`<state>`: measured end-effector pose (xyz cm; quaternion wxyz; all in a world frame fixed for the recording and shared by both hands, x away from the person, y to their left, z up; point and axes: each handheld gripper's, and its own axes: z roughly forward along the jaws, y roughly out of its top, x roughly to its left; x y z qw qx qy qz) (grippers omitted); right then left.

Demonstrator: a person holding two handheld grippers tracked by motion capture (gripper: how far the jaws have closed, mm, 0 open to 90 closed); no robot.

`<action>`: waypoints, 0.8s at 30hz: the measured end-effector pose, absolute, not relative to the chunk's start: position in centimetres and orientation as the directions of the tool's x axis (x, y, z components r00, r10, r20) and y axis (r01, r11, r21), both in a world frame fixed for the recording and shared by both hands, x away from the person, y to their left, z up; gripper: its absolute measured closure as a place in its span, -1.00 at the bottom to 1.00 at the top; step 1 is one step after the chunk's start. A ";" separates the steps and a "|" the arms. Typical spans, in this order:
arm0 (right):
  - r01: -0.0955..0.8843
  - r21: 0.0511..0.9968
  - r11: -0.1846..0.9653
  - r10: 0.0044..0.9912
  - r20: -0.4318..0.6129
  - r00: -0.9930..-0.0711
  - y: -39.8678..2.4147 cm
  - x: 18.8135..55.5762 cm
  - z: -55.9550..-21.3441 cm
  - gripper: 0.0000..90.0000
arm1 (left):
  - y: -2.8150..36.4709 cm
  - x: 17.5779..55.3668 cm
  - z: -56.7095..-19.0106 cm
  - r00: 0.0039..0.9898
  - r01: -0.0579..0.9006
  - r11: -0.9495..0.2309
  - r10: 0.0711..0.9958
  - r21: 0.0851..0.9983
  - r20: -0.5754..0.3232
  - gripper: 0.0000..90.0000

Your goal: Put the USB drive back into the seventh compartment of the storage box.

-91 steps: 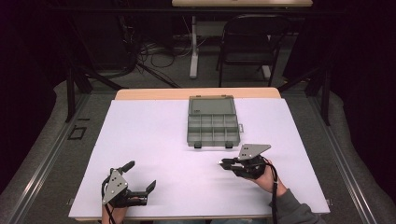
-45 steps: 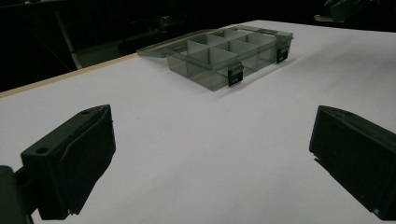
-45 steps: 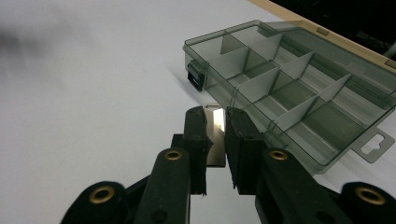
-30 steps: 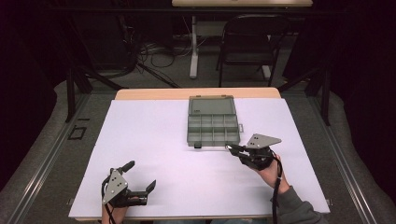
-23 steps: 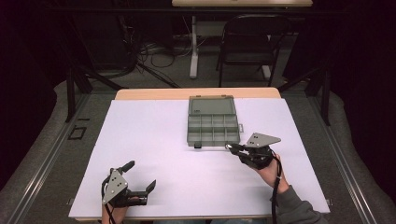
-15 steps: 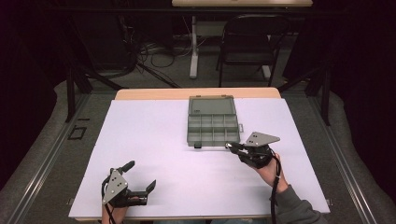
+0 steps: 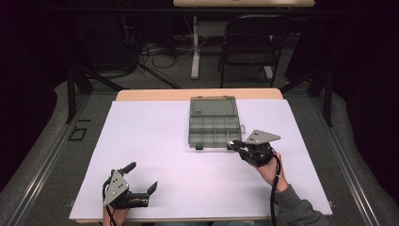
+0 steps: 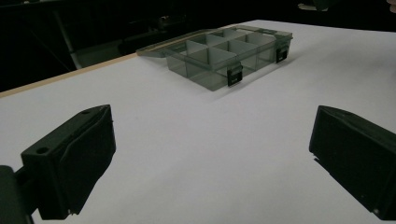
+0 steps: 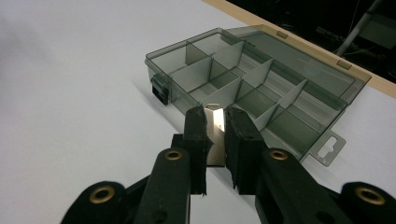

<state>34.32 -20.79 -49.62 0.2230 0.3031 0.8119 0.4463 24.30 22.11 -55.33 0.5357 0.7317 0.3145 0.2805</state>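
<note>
Metal piece [image 9: 215, 133] pinched in right gripper [image 9: 215, 122] beside organizer box [image 9: 261, 88]

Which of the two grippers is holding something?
The right gripper, beside the open organizer box: its jaws clamp a small metal piece. The left gripper stands wide open, nothing between.

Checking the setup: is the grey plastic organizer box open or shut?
Open: the grey translucent compartment box has its lid folded back flat on the table, dividers exposed.
</note>
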 end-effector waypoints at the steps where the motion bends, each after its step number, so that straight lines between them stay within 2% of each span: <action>1: 0.294 0.859 0.419 0.694 -0.094 -0.714 -20.8 34.4 -49.6 0.77 | 22.1 24.3 -55.3 0.645 0.160 -0.229 0.761 0.960 0.074 -0.99; 24: 0.318 0.861 0.398 0.734 -0.091 -0.673 -20.0 35.6 -49.5 0.77 | 22.1 24.3 -55.3 0.646 0.159 -0.227 0.760 0.961 0.073 -0.99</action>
